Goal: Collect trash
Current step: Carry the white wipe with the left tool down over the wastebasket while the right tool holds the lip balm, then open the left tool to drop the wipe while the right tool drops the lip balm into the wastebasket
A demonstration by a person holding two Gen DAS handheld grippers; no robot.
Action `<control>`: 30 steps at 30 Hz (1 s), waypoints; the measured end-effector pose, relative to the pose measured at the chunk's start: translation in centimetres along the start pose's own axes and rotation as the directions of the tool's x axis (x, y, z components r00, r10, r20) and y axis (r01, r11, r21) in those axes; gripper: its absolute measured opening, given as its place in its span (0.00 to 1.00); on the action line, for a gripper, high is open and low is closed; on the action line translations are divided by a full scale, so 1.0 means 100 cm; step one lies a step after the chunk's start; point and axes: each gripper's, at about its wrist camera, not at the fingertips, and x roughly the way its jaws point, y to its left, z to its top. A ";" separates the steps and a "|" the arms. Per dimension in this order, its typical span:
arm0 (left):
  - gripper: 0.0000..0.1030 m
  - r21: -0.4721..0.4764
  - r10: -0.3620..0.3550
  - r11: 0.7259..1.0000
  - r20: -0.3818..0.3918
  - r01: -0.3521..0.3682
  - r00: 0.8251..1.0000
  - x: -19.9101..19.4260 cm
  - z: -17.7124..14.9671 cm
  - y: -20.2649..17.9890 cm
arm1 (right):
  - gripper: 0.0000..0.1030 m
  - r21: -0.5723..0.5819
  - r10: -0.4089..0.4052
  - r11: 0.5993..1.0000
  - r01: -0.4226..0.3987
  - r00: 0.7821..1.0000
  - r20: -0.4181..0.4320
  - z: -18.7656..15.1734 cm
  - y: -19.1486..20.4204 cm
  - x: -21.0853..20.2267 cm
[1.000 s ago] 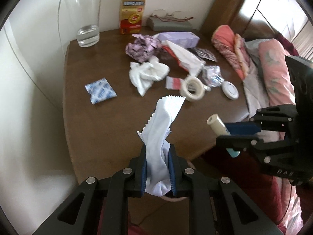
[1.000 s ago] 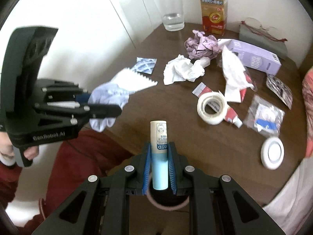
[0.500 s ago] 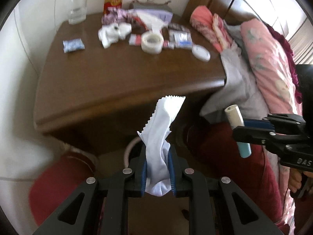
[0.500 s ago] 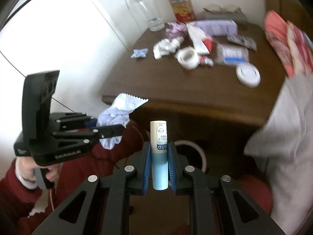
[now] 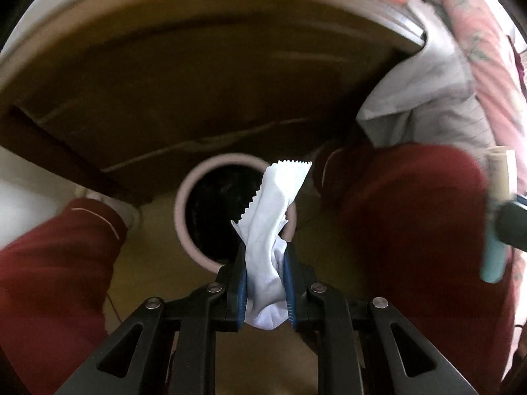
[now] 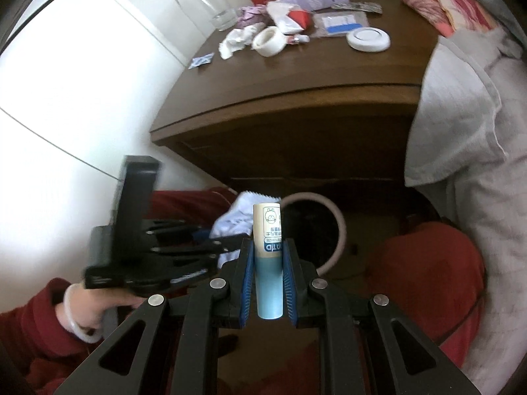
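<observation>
Left wrist view: left gripper (image 5: 265,283) pinching white cloth (image 5: 273,217), hanging directly above trash bin (image 5: 181,210) mouth; bin sitting on floor under wooden table (image 5: 197,65).

Right wrist view: right gripper (image 6: 267,283) clamping blue-and-cream tube (image 6: 268,256) upright, near side of bin (image 6: 341,230); tissue (image 6: 237,41), tape roll (image 6: 269,41) lying on tabletop beyond bin.

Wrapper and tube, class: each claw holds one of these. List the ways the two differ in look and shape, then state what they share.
The wrapper is white, thin and crumpled, with a zigzag edge; the tube is a smooth, stiff cylinder, cream above and light blue below. The wrapper shows no writing; the tube has a printed label. The left claw grips the wrapper, the right claw the tube. Both are held firmly between blue pads near the round bin on the floor.
</observation>
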 end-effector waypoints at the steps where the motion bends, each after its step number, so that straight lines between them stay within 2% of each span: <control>1: 0.19 -0.007 0.001 1.000 -0.015 -0.001 1.000 0.008 0.004 0.001 | 0.16 0.011 0.000 1.000 0.000 1.000 0.001 -0.001 -0.003 0.000; 9: 0.19 -0.014 0.035 0.999 -0.070 -0.036 0.997 0.052 0.017 0.010 | 0.16 0.054 -0.004 0.999 0.005 1.000 -0.017 0.002 -0.022 0.010; 12: 0.19 -0.035 0.051 0.998 -0.126 -0.056 0.991 0.075 0.020 0.018 | 0.16 0.062 0.008 0.998 -0.006 0.999 -0.033 0.004 -0.026 0.016; 16: 0.19 -0.032 0.049 0.998 -0.147 -0.054 0.988 0.089 0.020 0.020 | 0.16 0.074 0.016 0.997 -0.013 0.999 -0.041 0.008 -0.029 0.023; 19: 0.34 -0.025 0.050 0.998 -0.144 -0.054 0.988 0.091 0.022 0.022 | 0.16 0.079 0.018 0.997 -0.014 0.999 -0.049 0.011 -0.032 0.027; 21: 0.58 -0.025 0.068 0.997 -0.136 -0.072 0.988 0.092 0.024 0.024 | 0.16 0.082 0.021 0.996 -0.016 0.998 -0.060 0.012 -0.034 0.031; 22: 0.65 -0.024 0.077 0.996 -0.123 -0.081 0.989 0.091 0.025 0.025 | 0.16 0.083 0.020 0.996 -0.015 0.998 -0.063 0.012 -0.034 0.031; 24: 0.84 -0.021 0.094 0.995 -0.099 -0.097 0.991 0.089 0.027 0.026 | 0.16 0.086 0.020 0.996 -0.014 0.997 -0.069 0.013 -0.034 0.034; 30: 0.86 0.003 0.120 0.993 -0.056 -0.121 0.991 0.064 0.031 0.023 | 0.16 0.086 0.020 0.996 -0.012 0.996 -0.092 0.014 -0.033 0.042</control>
